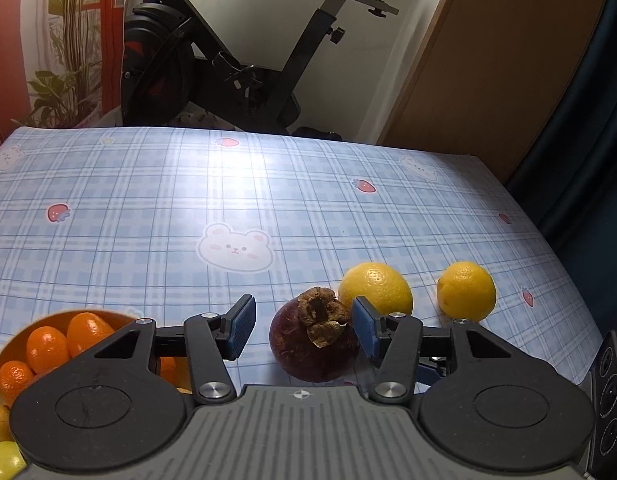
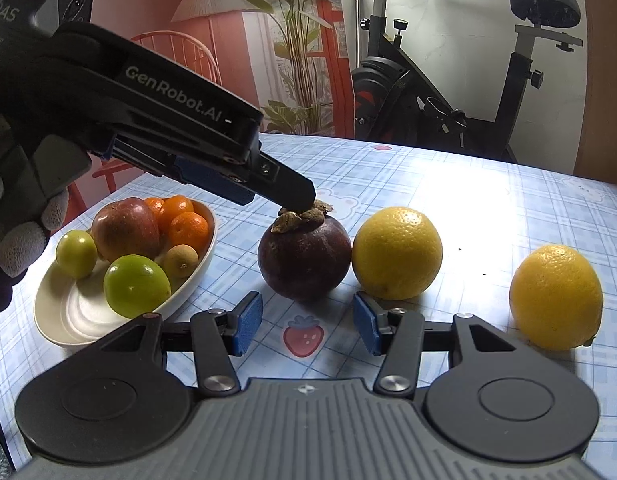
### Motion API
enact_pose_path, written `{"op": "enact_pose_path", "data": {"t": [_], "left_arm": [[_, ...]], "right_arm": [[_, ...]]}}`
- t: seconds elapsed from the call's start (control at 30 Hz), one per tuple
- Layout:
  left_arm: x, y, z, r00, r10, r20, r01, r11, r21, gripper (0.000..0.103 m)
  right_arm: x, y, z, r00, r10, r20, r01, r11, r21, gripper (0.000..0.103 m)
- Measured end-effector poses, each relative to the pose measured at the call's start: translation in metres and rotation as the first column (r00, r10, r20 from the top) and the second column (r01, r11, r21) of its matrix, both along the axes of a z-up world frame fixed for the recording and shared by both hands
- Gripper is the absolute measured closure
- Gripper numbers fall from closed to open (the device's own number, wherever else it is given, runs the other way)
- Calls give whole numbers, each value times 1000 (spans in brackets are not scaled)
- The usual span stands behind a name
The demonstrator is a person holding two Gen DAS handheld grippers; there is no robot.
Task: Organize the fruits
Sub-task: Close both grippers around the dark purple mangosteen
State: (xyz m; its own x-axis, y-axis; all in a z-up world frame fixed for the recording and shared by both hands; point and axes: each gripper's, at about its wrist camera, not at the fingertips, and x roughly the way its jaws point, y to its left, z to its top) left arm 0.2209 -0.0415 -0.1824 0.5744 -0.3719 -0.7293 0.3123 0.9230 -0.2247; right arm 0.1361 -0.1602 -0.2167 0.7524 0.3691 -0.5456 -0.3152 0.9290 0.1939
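- The left gripper (image 1: pixel 304 324) is standing open around the mangosteen (image 1: pixel 314 340), its blue pads on either side and a gap showing at the left pad; seen from the right wrist, its fingertips are sitting over the fruit's dried calyx.
- The right gripper (image 2: pixel 306 326) is hanging open and empty, just near of the mangosteen, over a printed strawberry.
- The mangosteen is sitting upright on the bench (image 1: pixel 148 208), stem end pointing up; it is round, with no clear long axis.
- A yellow citrus (image 2: pixel 396 252) is lying just beside it on the right, touching or nearly so; a second yellow citrus (image 2: pixel 556 298) is lying well apart, further right, near the bench edge.
- A white oval bowl (image 2: pixel 64 320) is sitting to the left, holding green fruits, small oranges and a red apple.
- Open bench is stretching far behind the fruit.
- A blue plaid cloth with bears is covering the bench; an exercise bike (image 1: pixel 228 60) and a plant are standing beyond.
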Motion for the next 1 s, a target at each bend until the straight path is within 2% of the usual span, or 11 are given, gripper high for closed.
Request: {"op": "enact_pose_path", "data": {"t": [0.47, 0.57, 0.73, 1.0], "left_arm": [[19, 3, -19, 997, -42, -67, 37, 997, -68, 48], [22, 7, -21, 996, -52, -77, 45, 995, -92, 52], [19, 6, -21, 996, -60, -73, 54, 995, -86, 52], [3, 7, -18, 994, -68, -90, 60, 995, -83, 52]], "right_arm": [[17, 7, -2, 1000, 24, -12, -24, 1000, -11, 50], [21, 7, -3, 1000, 19, -16, -19, 1000, -10, 50], [26, 8, -3, 1000, 14, -23, -14, 1000, -7, 49], [11, 8, -1, 999, 31, -40, -32, 999, -8, 49]]}}
